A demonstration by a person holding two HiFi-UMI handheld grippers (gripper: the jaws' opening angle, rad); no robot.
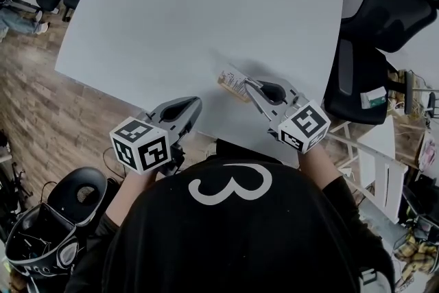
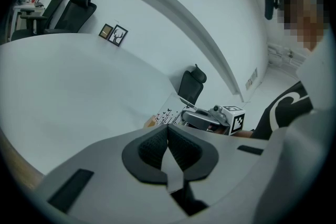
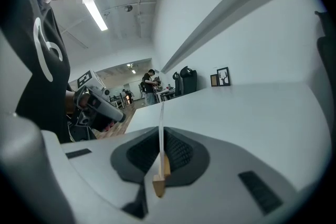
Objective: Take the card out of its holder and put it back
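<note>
Where the card (image 1: pixel 234 83) sits: between the right gripper's (image 1: pixel 248 85) jaws. It stands upright, edge-on to that gripper's camera, and reaches out past the tips.
Right gripper: jaws closed on the card, with a pad pressed to each face.
Holder (image 3: pixel 159 182): a small wooden piece touching the card's lower end. It sits low between the right jaws, at the end nearest their camera. In the left gripper view, wood (image 2: pixel 150 123) shows at the side of the card away from the right gripper.
Left gripper (image 1: pixel 195 103): jaws together with nothing between them. It is to the right gripper's left, well apart from it, and touches neither card nor holder.
Table (image 1: pixel 206 3): white, lying below and ahead of both grippers' tips. Whether the holder rests on it cannot be told.
Black chair (image 1: pixel 384 3): off the table's edge, out to the right gripper's right.
</note>
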